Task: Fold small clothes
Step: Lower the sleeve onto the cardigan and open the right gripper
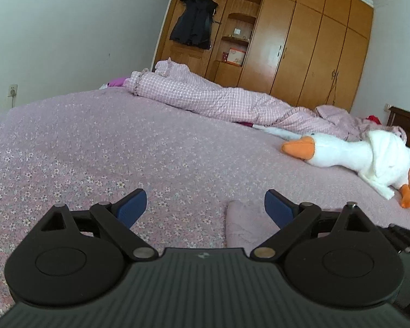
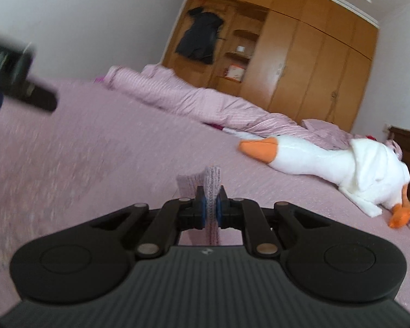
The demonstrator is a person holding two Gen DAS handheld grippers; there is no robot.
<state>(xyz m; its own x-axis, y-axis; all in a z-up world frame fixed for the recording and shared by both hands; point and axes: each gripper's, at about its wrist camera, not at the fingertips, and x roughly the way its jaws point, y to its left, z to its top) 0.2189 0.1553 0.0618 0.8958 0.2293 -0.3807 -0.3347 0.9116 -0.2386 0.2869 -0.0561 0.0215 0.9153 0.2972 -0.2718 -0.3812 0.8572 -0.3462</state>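
A small pale pink knitted garment (image 2: 211,188) is pinched between the blue pads of my right gripper (image 2: 211,210), which is shut on it; its edge sticks up past the fingertips above the bed. In the left wrist view the same pink garment (image 1: 244,225) lies on the flowered bedspread, between the jaws and nearer the right finger. My left gripper (image 1: 205,205) stands wide open, low over the bed, with nothing held. The left gripper (image 2: 16,82) also shows as a dark blur at the far left of the right wrist view.
A white plush goose (image 1: 352,158) with an orange beak lies on the right side of the bed. A rolled pink checked quilt (image 1: 205,95) runs along the far side. A wooden wardrobe (image 1: 300,41) with a hanging dark coat (image 1: 194,22) stands behind.
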